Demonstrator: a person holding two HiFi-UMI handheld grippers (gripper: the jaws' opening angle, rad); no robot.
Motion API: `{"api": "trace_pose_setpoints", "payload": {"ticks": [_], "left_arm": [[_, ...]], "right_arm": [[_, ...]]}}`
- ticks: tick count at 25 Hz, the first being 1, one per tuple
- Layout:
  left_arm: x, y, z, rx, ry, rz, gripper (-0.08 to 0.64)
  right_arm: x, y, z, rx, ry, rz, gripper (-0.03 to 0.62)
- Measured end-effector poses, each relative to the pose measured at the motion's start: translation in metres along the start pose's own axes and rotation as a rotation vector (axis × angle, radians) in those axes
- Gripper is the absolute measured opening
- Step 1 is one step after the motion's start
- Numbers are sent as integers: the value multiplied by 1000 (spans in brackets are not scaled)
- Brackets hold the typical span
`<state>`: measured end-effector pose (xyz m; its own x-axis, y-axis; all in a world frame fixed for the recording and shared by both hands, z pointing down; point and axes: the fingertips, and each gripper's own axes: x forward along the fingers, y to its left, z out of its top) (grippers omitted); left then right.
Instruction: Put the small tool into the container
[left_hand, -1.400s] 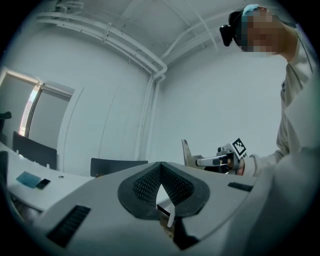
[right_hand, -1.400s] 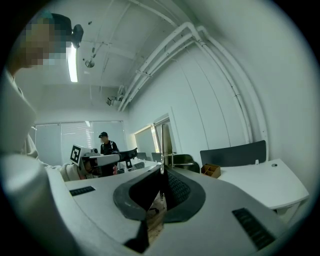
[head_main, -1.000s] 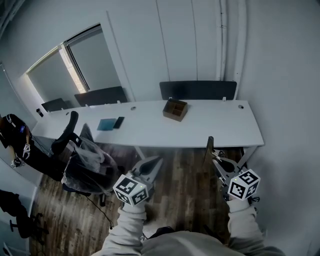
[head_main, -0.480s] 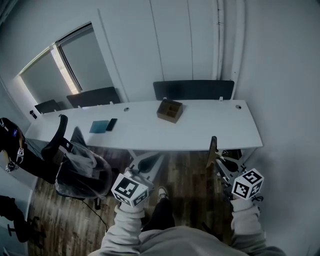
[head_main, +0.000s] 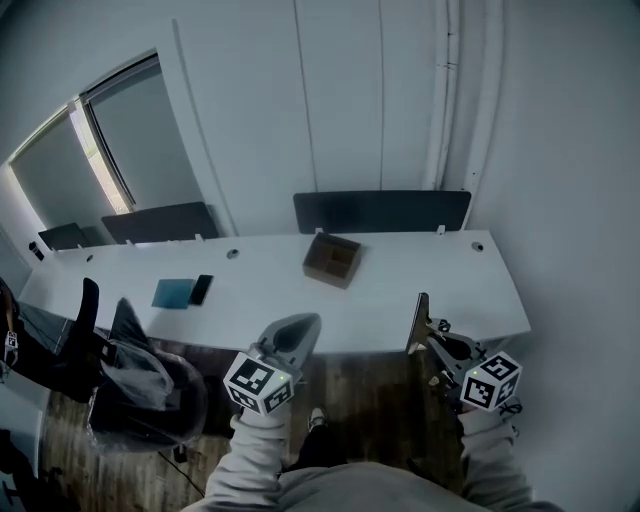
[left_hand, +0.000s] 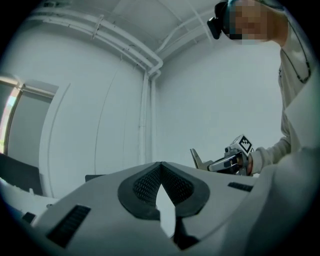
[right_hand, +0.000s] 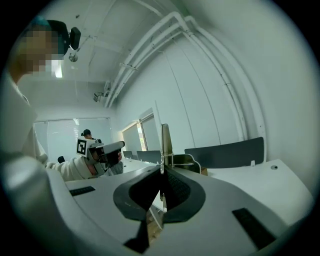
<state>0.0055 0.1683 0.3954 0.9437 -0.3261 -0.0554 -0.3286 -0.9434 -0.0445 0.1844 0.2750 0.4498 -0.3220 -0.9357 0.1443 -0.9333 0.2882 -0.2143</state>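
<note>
A brown open container (head_main: 332, 258) sits on the long white table (head_main: 440, 290), toward its far edge. My right gripper (head_main: 432, 335) is at the table's near edge, shut on a small tool (head_main: 420, 322) whose flat blade stands upright. In the right gripper view the blade (right_hand: 165, 142) rises from between the pads of the right gripper (right_hand: 161, 172), with the container (right_hand: 200, 167) beyond it. My left gripper (head_main: 303, 325) hangs in front of the table, jaws together, holding nothing. The left gripper view shows the left gripper (left_hand: 161, 167) facing a bare wall, with the right gripper's tool (left_hand: 196, 159) to the right.
A blue notebook (head_main: 172, 293) and a black phone (head_main: 201, 289) lie on the table's left part. Dark partition panels (head_main: 380, 210) line its far edge. An office chair under clear plastic (head_main: 140, 385) stands at the lower left. Pipes (head_main: 440, 100) run up the wall.
Both grippers have moved forward toward the table, which now lies closer in the head view. The chair has slid toward the lower left. The right gripper keeps the tool.
</note>
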Motion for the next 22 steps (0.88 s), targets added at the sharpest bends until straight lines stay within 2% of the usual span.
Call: {"api": "trace_pose_setpoints", "payload": {"ticks": [4,12,17,22], "left_arm": [[31,85,-8,-22,44,-12,0],[80,238,-11,-43,59,-3,2],[100,305,-25,-79,64,-8,0],[116,356,-41,-142,60,38,0]], "right_arm": [[85,-13,25,-6,32,21,20],[226,-51,57,29,31,20,20],[283,-88,63,22,57,-26,20],[318,-110,77,11,75,-35,20]]}}
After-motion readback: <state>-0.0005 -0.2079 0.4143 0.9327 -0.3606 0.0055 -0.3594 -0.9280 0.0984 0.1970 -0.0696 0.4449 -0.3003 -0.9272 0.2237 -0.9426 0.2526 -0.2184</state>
